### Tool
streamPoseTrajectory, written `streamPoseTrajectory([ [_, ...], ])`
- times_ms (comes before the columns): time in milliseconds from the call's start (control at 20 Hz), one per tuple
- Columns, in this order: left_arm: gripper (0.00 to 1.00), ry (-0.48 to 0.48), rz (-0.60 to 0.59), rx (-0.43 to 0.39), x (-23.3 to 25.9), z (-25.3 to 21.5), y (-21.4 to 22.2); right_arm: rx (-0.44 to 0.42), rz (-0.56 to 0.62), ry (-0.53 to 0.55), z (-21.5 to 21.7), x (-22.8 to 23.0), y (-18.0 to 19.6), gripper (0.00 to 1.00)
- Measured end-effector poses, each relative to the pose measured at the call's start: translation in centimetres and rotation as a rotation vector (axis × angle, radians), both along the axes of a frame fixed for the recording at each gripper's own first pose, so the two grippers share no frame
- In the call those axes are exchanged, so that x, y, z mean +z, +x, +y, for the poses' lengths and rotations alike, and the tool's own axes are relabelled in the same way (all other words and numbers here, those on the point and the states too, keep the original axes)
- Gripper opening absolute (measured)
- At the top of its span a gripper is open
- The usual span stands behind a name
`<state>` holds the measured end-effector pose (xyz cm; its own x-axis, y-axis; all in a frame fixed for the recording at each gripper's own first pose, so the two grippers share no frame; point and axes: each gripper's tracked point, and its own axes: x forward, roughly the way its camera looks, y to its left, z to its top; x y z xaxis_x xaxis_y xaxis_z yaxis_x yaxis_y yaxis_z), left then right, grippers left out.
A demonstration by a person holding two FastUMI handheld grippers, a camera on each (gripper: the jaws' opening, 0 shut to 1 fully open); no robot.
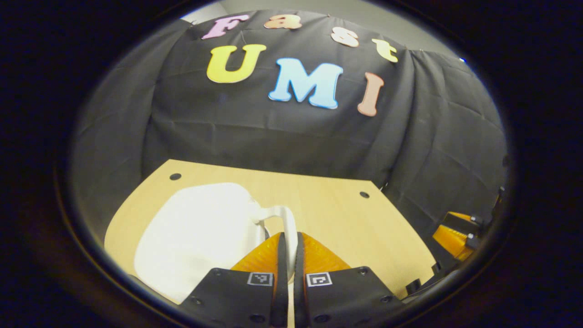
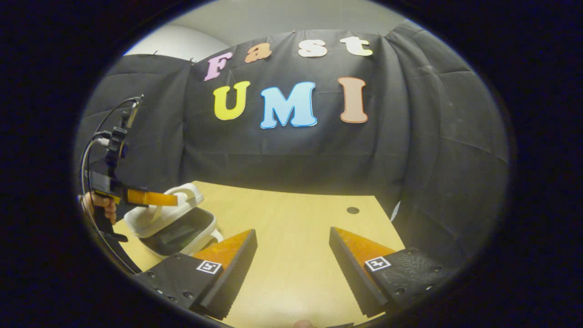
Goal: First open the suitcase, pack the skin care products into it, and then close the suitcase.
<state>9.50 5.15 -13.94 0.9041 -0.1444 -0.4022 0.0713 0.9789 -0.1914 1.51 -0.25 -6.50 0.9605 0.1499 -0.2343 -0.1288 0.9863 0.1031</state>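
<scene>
Left claw (image 1: 288, 255) has its two fingers drawn almost together around the thin white loop handle (image 1: 286, 217) of the small white hard-shell suitcase (image 1: 200, 232), both fingers pressing on the handle's near end. In the left gripper view the suitcase's smooth white lid lies just left of the fingers on the pale wooden counter (image 1: 328, 214), its long axis running from near left toward far right, with the handle sticking out from its right end toward the middle of the counter.

In the right gripper view the same claw (image 2: 175, 199) comes in from the left, held level by a hand (image 2: 101, 204), with its fingers on the handle (image 2: 187, 193). There the suitcase (image 2: 175, 225) stands partly open: the white lid is raised and tilted above the lower shell, and a dark interior shows in the gap, which opens toward the near right. It sits at the left side of the counter (image 2: 296, 228), near the left edge.

Right claw (image 2: 292, 246) is spread wide, its fingers well apart over bare counter, holding nothing and well clear of the suitcase.

A second dark and orange device (image 1: 460, 232) sits at the far right edge of the left gripper view, beyond the counter's right edge.
</scene>
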Motion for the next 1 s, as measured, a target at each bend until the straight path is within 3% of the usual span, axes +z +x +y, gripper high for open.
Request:
streamPoseTrajectory([
  [200,0.13,0.006,0.09,0.004,-5.4,-2.2,0.7,-0.051,-0.004,0.011,-2.3,-0.1,-0.2,0.95],
  [450,0.18,0.042,0.105,-0.032,-7.8,-3.7,0.6,-0.083,0.008,0.023,-2.5,0.0,-0.6,0.98],
  [500,0.25,0.027,0.08,-0.041,-7.2,-4.3,0.7,-0.088,0.011,0.015,-2.7,0.0,-0.6,0.97],
  [650,0.25,0.022,0.005,-0.051,-4.8,-5.0,0.3,-0.096,0.008,0.01,-2.2,0.5,-0.7,0.98],
  [800,0.53,0.046,-0.086,-0.052,-1.4,-5.1,-0.9,-0.1,-0.016,0.006,-1.4,1.8,-0.9,0.98],
  [850,0.54,0.064,-0.126,-0.05,0.2,-5.1,-1.6,-0.102,-0.03,0.004,-1.0,2.4,-0.9,0.98],
  [900,0.61,0.087,-0.176,-0.044,2.4,-5.0,-2.3,-0.105,-0.045,0.003,-0.7,3.0,-1.0,0.98],
  [1000,0.87,0.123,-0.277,-0.016,6.7,-4.3,-3.7,-0.123,-0.079,-0.003,-0.2,4.0,-1.2,0.98],
])
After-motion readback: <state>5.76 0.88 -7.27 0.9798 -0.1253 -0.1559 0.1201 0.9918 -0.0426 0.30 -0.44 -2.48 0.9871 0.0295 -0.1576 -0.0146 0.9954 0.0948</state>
